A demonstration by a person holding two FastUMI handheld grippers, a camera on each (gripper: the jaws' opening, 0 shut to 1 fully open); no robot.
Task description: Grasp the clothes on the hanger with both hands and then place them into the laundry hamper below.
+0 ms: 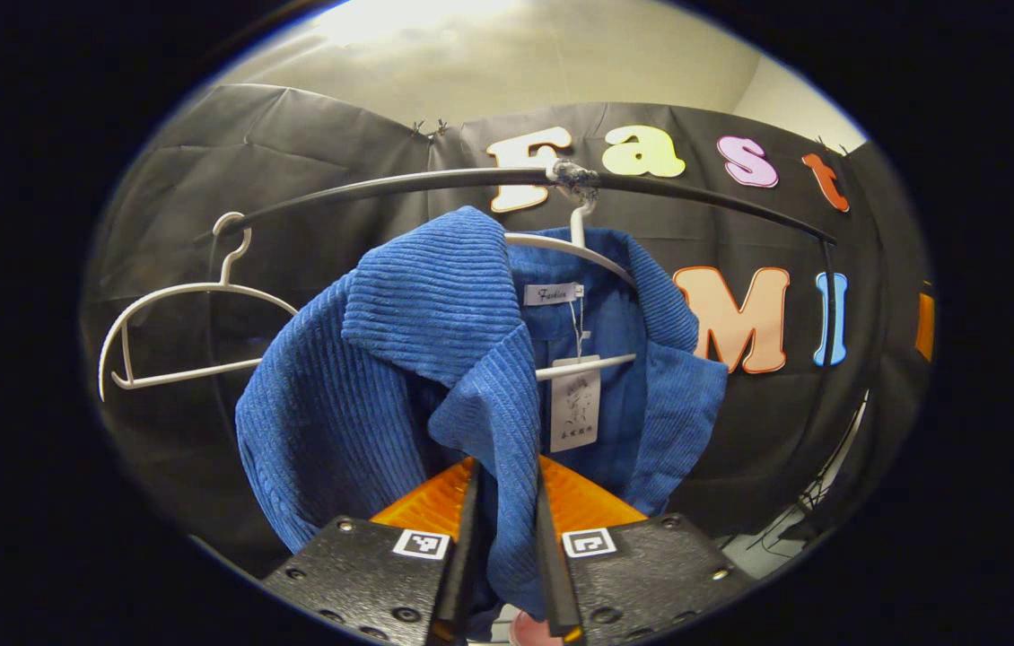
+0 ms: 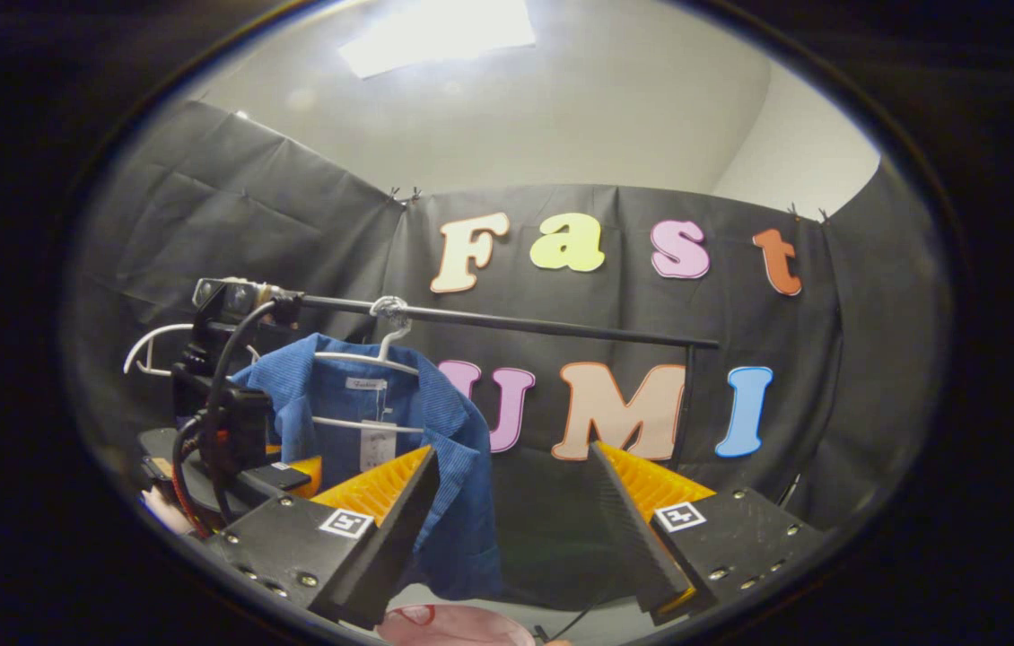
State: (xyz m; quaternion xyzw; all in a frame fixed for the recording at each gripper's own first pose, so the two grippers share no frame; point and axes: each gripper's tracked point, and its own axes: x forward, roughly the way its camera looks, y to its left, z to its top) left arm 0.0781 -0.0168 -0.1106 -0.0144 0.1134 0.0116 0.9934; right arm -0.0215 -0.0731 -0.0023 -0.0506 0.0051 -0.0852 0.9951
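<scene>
1. On the black rail (image 1: 435,182), from a white hanger (image 1: 579,247), hangs the blue corduroy shirt (image 1: 381,359), still hooked up and not yet lowered toward the pink hamper (image 2: 458,625), a sliver of which peeks out below the rail.
2. Left of the shirt on the same rail, an empty white hanger (image 1: 175,292).
3. Below the rail, left hand-held gripper (image 1: 507,511) closed narrow on the shirt's front edge, a fold of cloth pinched between both fingers; probably held there so the garment can be drawn off the hanger.
4. Further back from the rail, right hand-held gripper (image 2: 511,502) spread wide and holding nothing, the shirt's right edge lying just beside its left finger, not between the two; likely lined up for the second grasp the task asks for.
5. Under the rail at the collar, a small woven neck label (image 1: 552,293) and a hanging paper tag (image 1: 575,404); print on both too small to read with confidence.
</scene>
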